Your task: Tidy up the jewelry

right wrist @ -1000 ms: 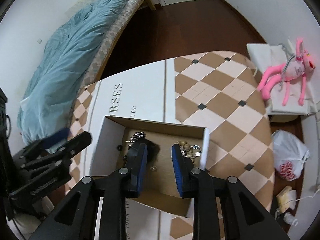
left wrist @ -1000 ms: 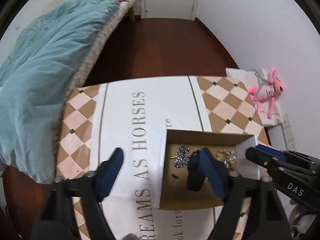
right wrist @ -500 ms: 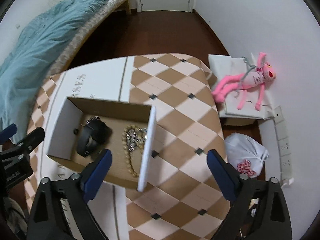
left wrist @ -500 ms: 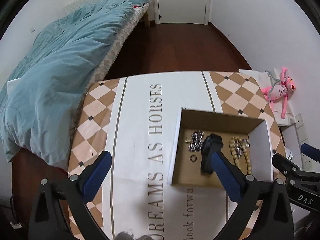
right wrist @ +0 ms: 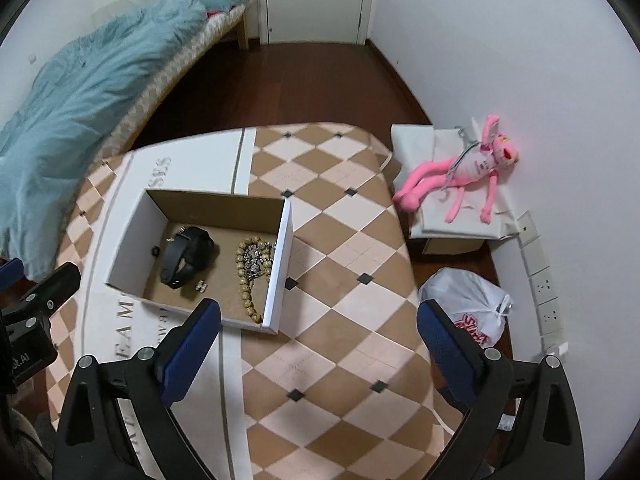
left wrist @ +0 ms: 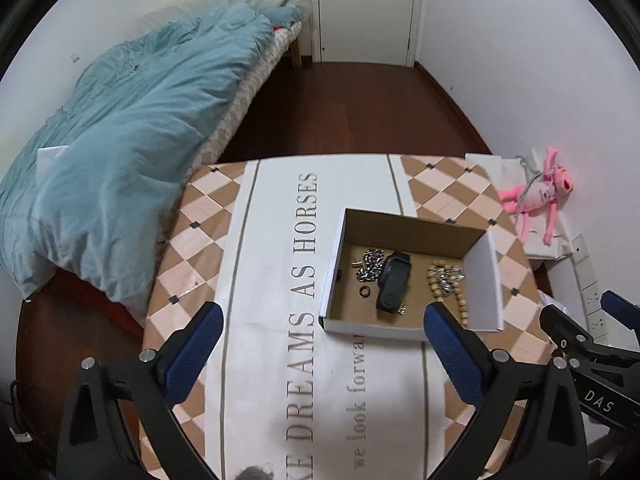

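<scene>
The shallow white cardboard box with a brown inside sat on the table covered by a white and tan diamond-patterned cloth, near the cloth's right side. Inside it, a black smartwatch with a rubber strap lay flat in the middle, its long axis running from the near wall toward the far wall, tilted slightly right at the far end. A heap of silver chain links touched its left side, with a small dark ring just beside it. A string of tan wooden beads tangled with silver pieces lay to the right, stretched near-to-far along the right wall.

The cloth read "DREAMS AS HORSES" and, smaller, "we look forwa", cut off by the box.

The left gripper hung above the cloth before the box, jaws spread wide, nothing between them. The right gripper was likewise spread wide and held nothing; its body carried "DAS" in the left wrist view.
</scene>
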A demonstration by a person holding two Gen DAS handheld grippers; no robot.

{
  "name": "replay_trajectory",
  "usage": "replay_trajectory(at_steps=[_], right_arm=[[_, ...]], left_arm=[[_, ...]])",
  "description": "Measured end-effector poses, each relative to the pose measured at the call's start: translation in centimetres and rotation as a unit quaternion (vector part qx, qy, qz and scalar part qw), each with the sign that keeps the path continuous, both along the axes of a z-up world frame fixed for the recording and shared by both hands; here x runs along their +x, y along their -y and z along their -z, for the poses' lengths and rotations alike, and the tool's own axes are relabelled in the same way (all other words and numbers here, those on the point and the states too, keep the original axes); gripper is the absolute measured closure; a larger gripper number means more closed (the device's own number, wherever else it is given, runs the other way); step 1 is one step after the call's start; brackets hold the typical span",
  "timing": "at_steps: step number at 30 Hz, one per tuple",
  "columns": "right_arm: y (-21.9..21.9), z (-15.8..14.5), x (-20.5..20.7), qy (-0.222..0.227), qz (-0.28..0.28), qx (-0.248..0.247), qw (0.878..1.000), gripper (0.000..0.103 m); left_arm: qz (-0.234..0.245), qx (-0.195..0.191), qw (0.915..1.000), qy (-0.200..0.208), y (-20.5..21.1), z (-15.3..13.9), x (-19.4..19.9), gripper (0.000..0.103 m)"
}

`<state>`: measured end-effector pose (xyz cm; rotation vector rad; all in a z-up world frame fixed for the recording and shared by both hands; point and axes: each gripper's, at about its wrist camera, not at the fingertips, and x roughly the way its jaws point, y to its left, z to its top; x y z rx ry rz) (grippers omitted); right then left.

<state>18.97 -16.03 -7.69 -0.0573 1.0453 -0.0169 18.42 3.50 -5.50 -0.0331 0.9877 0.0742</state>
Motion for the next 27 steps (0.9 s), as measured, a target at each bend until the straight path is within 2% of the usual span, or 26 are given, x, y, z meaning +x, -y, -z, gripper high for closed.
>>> replay_trajectory(at_steps=[11,15,20,27], right_arm=[[0.5,-9.4,-8.0,0.088,0.000,-0.006,0.996,0.003],[0.9,-12.4,-10.7,0.111,0.001,-0.006,0.994,0.000],[1.1,-15.3,-13.6,0.136,0.003,-0.010,0.991,0.000],[1.3,-18.0,-16.6,0.157,-0.001,-0.001,0.988,0.000]], left_arm=[[-0.004,0.006,0.9970,0.078,1.0,-9.0,-7.7,0.000],[0.002,0.010,0.9950,0.099,1.2,-11.4,-9.9,0.000],[0.005,0.011,0.9934,0.114,1.1,-13.4,-12.3,0.000],[0.009,0.008,0.9932,0.116,0.9,-14.7,-14.7,0.000]])
